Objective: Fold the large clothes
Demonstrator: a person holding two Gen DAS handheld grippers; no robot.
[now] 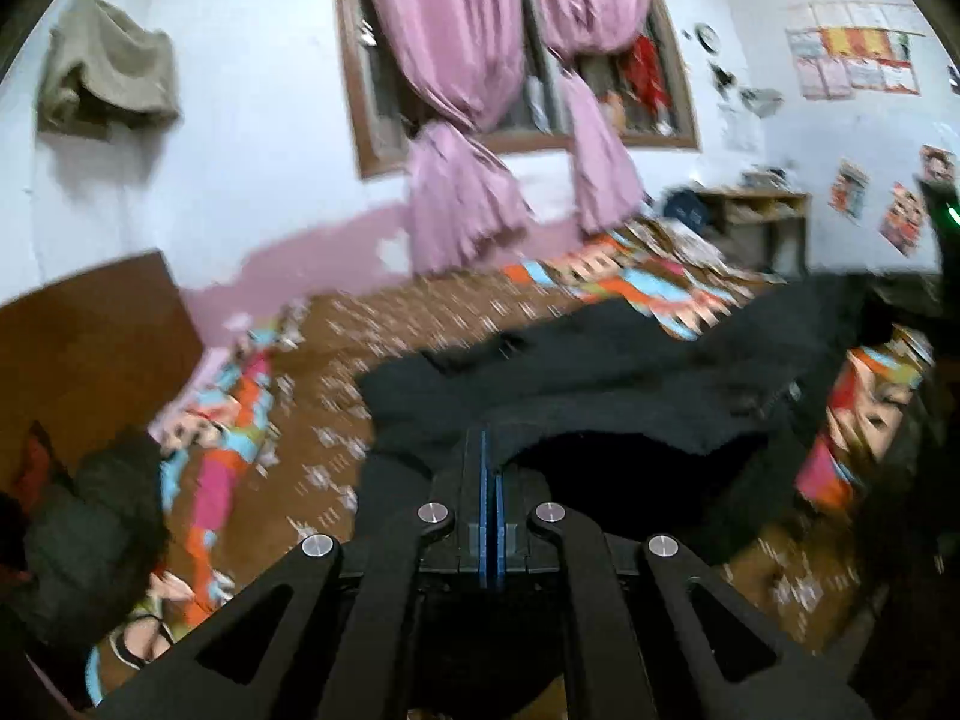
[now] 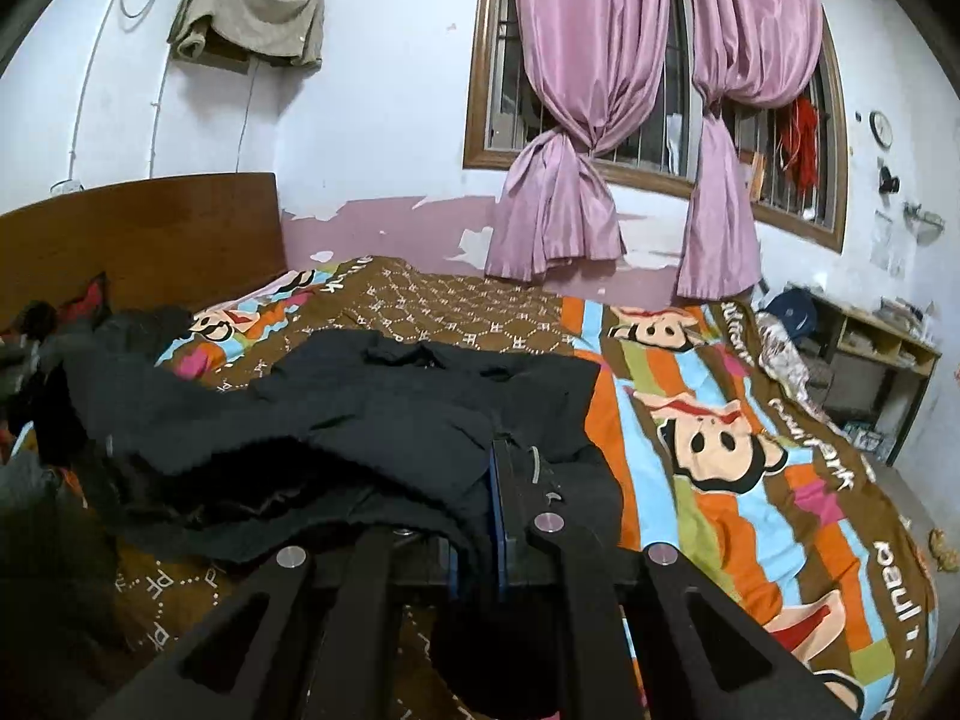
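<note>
A large black garment [image 1: 600,372] lies partly lifted over the bed. In the left wrist view my left gripper [image 1: 485,444] has its blue pads pressed together, with the garment's near edge pinched at the tips. From there the cloth stretches right and upward toward a dark device with a green light [image 1: 948,216] at the picture's edge. In the right wrist view my right gripper [image 2: 497,456] is shut on another edge of the black garment [image 2: 390,408]. The cloth drapes over the gripper's left finger and hides it, and the rest spreads away to the left.
The bed has a colourful cartoon sheet [image 2: 720,450] and a wooden headboard [image 2: 138,228]. Dark clothes [image 2: 36,360] are piled at its left end. Pink curtains [image 2: 600,120] hang at the window behind. A low wooden shelf [image 2: 882,354] stands by the right wall.
</note>
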